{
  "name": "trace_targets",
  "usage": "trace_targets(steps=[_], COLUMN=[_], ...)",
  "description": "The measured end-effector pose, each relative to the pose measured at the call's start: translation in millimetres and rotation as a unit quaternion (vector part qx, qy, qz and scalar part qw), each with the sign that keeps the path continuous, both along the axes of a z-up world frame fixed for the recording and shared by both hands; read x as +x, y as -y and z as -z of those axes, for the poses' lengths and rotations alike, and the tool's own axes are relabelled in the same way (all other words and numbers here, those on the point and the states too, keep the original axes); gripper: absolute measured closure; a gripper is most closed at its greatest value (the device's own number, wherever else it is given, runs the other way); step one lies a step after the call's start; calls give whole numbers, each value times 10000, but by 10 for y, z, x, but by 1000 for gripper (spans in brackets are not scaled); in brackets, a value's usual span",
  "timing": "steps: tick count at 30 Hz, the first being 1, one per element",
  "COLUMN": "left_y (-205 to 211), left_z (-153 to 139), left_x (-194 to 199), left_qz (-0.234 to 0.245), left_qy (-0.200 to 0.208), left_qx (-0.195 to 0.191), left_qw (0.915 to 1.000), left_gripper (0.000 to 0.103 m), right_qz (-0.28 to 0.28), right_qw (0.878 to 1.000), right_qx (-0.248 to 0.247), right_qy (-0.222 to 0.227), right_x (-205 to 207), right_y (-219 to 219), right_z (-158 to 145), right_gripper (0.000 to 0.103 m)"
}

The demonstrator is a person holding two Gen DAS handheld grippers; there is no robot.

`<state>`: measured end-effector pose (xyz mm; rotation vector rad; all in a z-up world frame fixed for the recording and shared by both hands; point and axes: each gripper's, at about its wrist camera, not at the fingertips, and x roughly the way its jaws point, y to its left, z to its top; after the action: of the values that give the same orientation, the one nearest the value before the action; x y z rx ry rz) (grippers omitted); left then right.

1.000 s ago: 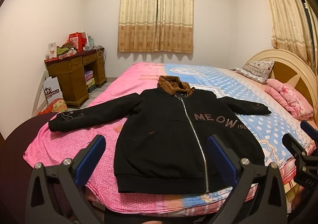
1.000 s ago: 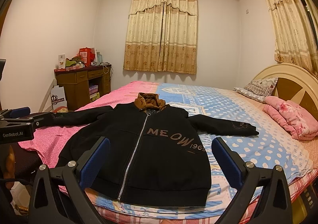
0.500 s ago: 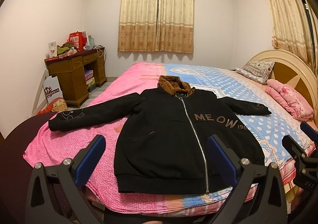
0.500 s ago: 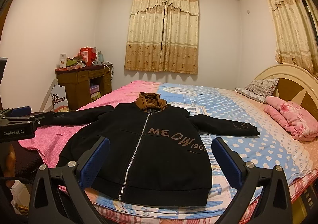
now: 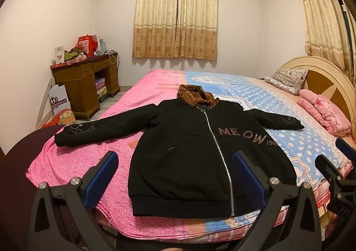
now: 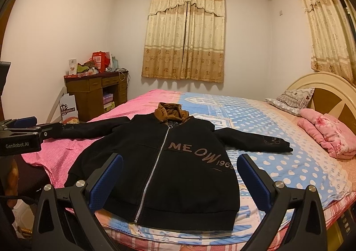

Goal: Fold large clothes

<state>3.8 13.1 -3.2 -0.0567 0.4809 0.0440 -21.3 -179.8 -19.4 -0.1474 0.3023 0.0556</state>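
Now the left claw (image 5: 174, 169) and the right claw (image 6: 179, 173) both stand wide open, holding nothing, above the near bed edge. Flat on the pink and blue bed (image 5: 296, 117) lies the black zipped hooded jacket (image 5: 189, 150), sleeves spread, with nothing between.

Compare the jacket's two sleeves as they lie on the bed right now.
The left-hand sleeve lies on the pink half of the bedspread; the right-hand sleeve lies on the blue dotted half. In the left wrist view the left-hand sleeve looks longer and nearer, its cuff close to the bed's edge; the right-hand one ends well inside the bed. Both are black, spread outward, with a pale outline drawing near the cuff.
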Motion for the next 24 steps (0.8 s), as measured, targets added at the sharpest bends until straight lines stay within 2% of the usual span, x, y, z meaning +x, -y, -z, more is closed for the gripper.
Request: trace_targets(steps=[18,24], left_y=[-23,17], left_z=[16,20], left_x=[3,60], left_qz=[45,143], left_qy=[-7,-11], left_qx=[-62,-9], left_qw=[10000,9999], left_gripper=[0,0], right_qz=[-163,-441], right_qw=[9999,9976], right_qx=[-26,444], right_qy=[-13,286], right_x=[32,93], right_y=[-17,107], right_z=[13,48], right_gripper=[1,1])
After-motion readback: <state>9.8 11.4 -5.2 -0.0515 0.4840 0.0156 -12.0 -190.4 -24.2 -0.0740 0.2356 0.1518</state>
